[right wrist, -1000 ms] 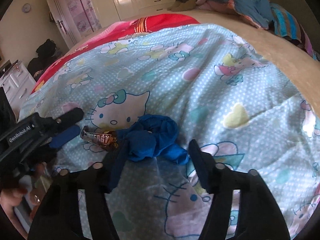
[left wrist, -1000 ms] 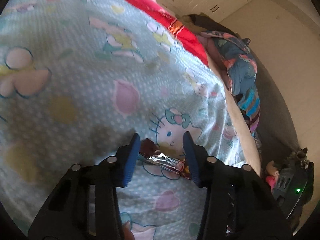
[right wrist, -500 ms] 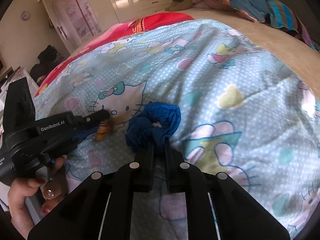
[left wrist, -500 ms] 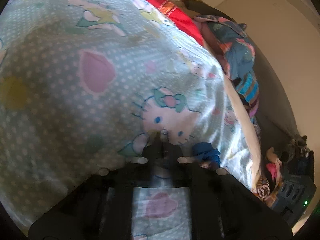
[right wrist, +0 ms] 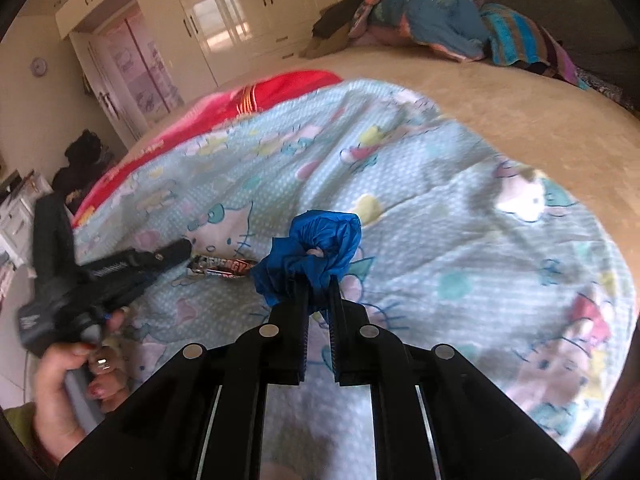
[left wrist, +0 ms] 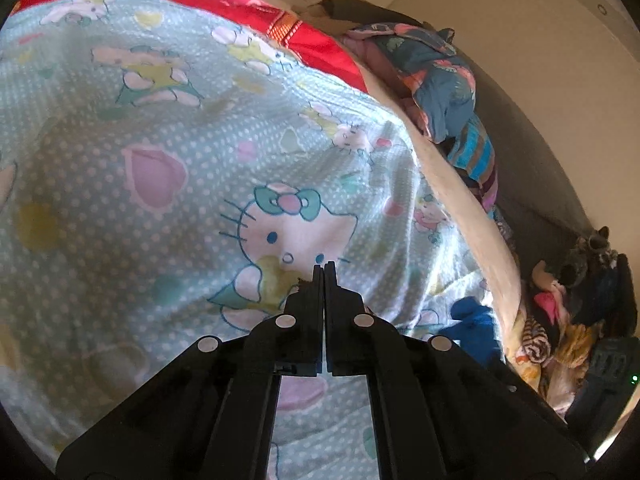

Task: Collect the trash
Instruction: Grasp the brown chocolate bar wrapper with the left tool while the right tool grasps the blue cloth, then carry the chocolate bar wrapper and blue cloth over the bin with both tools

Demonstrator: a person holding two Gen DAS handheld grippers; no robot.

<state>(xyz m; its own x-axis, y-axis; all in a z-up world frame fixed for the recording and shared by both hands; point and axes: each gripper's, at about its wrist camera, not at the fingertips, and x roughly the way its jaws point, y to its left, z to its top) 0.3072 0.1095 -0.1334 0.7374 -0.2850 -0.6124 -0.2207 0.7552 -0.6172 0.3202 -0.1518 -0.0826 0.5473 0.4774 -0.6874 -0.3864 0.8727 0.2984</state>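
At the left edge of the right wrist view we see a hand gripping the left gripper, angled toward frame centre; its jaws are pressed together and the snack wrapper sits at their tip on the cartoon-print blanket, though we cannot tell if they pinch it. Just right of the wrapper, at frame centre, the right gripper pinches the crumpled blue bag, lifted off the blanket. At upper right, folded clothes lie piled on the bed, well apart.
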